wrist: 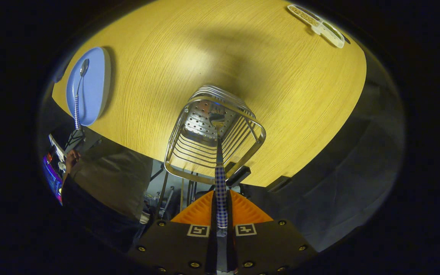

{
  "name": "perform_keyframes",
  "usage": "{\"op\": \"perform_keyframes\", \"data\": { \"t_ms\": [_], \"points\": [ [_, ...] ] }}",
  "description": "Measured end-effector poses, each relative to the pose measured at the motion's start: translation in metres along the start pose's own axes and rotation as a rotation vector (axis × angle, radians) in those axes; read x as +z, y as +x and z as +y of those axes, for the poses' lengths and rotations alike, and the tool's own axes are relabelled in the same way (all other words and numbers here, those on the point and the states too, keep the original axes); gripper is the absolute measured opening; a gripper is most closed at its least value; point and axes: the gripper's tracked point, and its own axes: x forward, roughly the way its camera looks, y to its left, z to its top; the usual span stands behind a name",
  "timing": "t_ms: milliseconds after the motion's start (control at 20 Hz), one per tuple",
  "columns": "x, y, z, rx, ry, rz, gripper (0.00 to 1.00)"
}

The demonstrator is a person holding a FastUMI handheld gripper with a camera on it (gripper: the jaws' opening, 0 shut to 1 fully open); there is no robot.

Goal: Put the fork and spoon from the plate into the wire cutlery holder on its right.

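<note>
Gripper (pixel 220 208) jaws clamped on fork (pixel 220 179) handle, tines inside wire cutlery holder (pixel 214 131) just ahead; spoon (pixel 78 91) on blue plate (pixel 96 88) far left.

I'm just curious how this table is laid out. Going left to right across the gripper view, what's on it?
Blue plate with a spoon on it → wire cutlery holder, where the gripper lowers a fork → white tray.

Desk (pixel 281 95): yellow-tan wood grain. Plate (pixel 94 88): pale blue. Spoon (pixel 78 100) on plate: silver bowl, blue-and-white checked handle. Fork (pixel 220 179) clamped between tongs (pixel 221 214): same blue-and-white check on handle, silver head. Wire cutlery holder (pixel 212 133): shiny chrome, perforated base. Small tray (pixel 317 25) beyond: white.
</note>
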Motion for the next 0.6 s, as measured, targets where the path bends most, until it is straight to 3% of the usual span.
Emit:
{"op": "perform_keyframes", "data": {
  "t_ms": [150,200,600],
  "points": [
    [-0.003,-0.007,0.0,0.013,0.022,-0.032,0.11],
    [-0.004,-0.01,0.002,0.021,0.027,-0.04,0.17],
    [-0.019,-0.032,0.003,0.013,0.061,-0.145,0.18]
  ]
}}
